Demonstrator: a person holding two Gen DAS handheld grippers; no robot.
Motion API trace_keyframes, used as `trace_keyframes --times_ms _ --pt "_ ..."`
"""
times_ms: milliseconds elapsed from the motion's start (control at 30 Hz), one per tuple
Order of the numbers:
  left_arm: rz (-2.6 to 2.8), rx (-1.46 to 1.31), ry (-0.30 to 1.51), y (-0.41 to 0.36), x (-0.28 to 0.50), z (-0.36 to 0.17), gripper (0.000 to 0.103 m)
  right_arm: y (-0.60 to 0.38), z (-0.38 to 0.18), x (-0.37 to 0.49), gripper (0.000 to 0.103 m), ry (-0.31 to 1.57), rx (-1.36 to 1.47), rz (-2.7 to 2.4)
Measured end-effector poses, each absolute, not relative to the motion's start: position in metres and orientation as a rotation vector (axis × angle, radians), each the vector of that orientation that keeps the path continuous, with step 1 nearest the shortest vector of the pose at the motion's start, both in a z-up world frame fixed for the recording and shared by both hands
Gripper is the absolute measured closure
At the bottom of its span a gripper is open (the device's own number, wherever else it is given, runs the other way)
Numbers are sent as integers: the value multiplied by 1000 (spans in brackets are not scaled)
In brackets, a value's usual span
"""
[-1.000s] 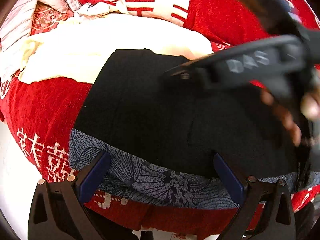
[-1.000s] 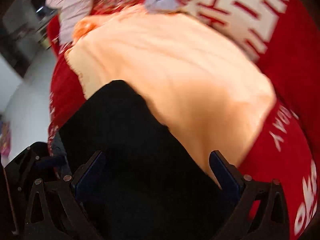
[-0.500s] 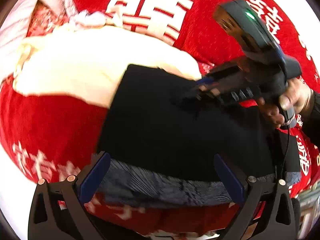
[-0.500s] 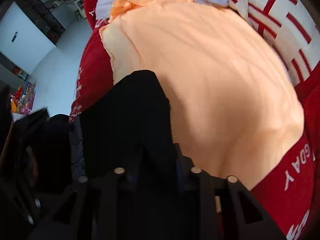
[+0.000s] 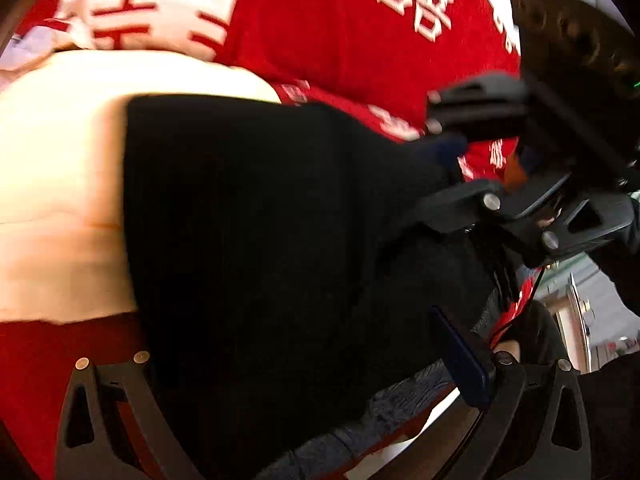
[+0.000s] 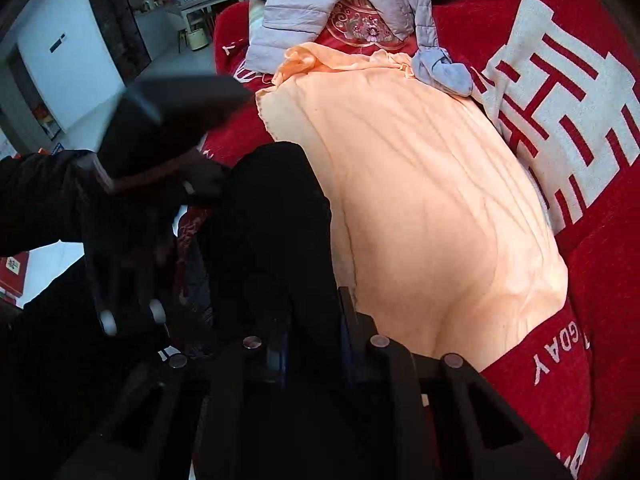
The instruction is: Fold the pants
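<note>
Gripping a pinch of the black pants (image 6: 276,216), the right hand-held gripper (image 6: 312,344) has just been closing, and dark cloth now fills the narrow gap between its blue pads. The left hand-held gripper (image 5: 304,364) stands wide apart with the pants spread between its fingers, unpinched. The pants lie on the red bedspread (image 5: 320,20), partly over a peach cloth (image 6: 432,208). The fold will likely go best if both corners are carried level and together, so the edges meet squarely.

Right tool (image 6: 312,344) pitched steeply down, jaws just been closing, now pinched on black pants (image 6: 276,216) (fold between the pads). Left tool (image 5: 304,364) angled down, jaws wide, straddling the cloth.
</note>
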State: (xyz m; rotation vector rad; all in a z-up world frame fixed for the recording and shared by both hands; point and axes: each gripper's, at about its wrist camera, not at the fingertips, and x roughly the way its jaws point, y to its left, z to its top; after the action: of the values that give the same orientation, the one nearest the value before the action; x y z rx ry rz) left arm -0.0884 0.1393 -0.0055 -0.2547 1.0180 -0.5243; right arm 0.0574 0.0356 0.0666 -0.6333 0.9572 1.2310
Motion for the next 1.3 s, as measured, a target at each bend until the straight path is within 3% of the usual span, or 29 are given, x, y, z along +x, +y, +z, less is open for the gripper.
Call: trace_keyframes --times_ms 67,100,133,167,200,300,367,433,733,1100,1300 --pt "-498 -242 1028 134 -86 -4 1 32 62 62 82 973 -629 1216" --pt "-483 -259 1036 136 -86 -4 7 30 60 64 82 987 -613 1209" --pt "-462 -277 1042 139 -87 -3 32 30 58 67 82 1002 -598 1199" --pt "-446 -283 1050 142 -85 -3 68 29 54 70 80 1023 -586 1180" --pt "-432 -293 1069 147 -85 -4 71 29 52 73 78 1036 -576 1159" --pt "-394 -275 1111 142 -88 -1 74 15 56 87 62 1081 -466 1052" --pt "-342 -219 1128 131 -85 3 74 -11 64 99 36 1078 -362 901" --pt "-318 -220 1139 128 -79 7 75 -52 66 102 29 1097 -232 752" --pt "-238 -177 1150 107 -87 39 76 -160 15 64 29 1186 114 428" --pt "-158 -168 1164 85 -101 65 76 -133 18 -57 21 1140 -133 544" --pt "-147 -111 1153 61 -106 83 76 -172 60 -41 16 909 -221 161"
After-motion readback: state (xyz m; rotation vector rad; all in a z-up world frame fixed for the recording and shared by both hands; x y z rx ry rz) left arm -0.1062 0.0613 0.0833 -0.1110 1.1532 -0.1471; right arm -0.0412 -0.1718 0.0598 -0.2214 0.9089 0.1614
